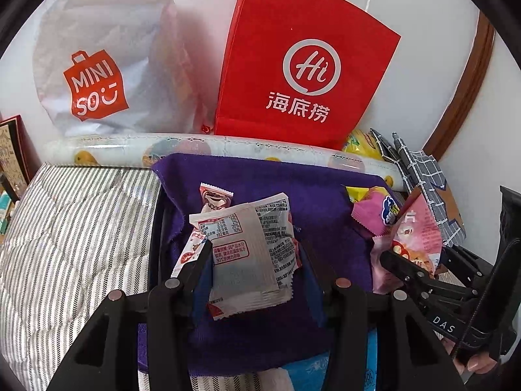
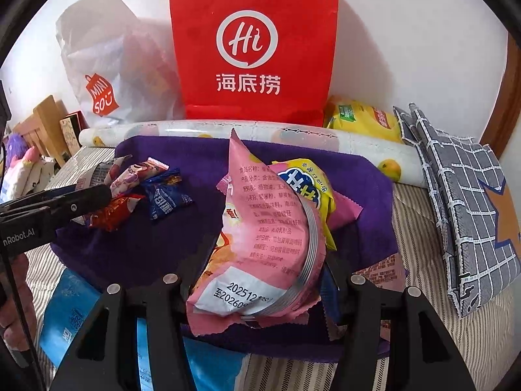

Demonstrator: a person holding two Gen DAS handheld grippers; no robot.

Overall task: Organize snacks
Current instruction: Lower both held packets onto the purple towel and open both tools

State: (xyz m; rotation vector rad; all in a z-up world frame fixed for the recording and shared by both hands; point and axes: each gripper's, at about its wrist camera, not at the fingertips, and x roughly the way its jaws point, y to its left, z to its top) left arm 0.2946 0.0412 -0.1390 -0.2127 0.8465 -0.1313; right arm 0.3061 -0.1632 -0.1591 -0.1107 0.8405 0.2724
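My left gripper (image 1: 254, 254) is shut on a white and silver snack packet (image 1: 247, 244) with red print, held above a purple cloth (image 1: 260, 176). My right gripper (image 2: 267, 264) is shut on a pink snack bag (image 2: 270, 228), which stands upright over the same cloth (image 2: 202, 202). A yellow and pink bag (image 2: 306, 182) lies just behind the pink one. Small wrapped candies lie on the cloth's left side: a red one (image 2: 114, 210), a blue one (image 2: 166, 198) and a pink one (image 2: 136, 172). The left gripper (image 2: 101, 192) shows at the left edge of the right wrist view.
A red paper bag (image 2: 254, 49) and a white plastic bag (image 2: 107, 75) stand against the wall behind a rolled printed mat (image 2: 293, 137). A yellow chip bag (image 2: 364, 120) and a grey checked pouch (image 2: 456, 195) lie at the right. A blue packet (image 2: 71, 319) lies on the striped bedding (image 1: 71, 228).
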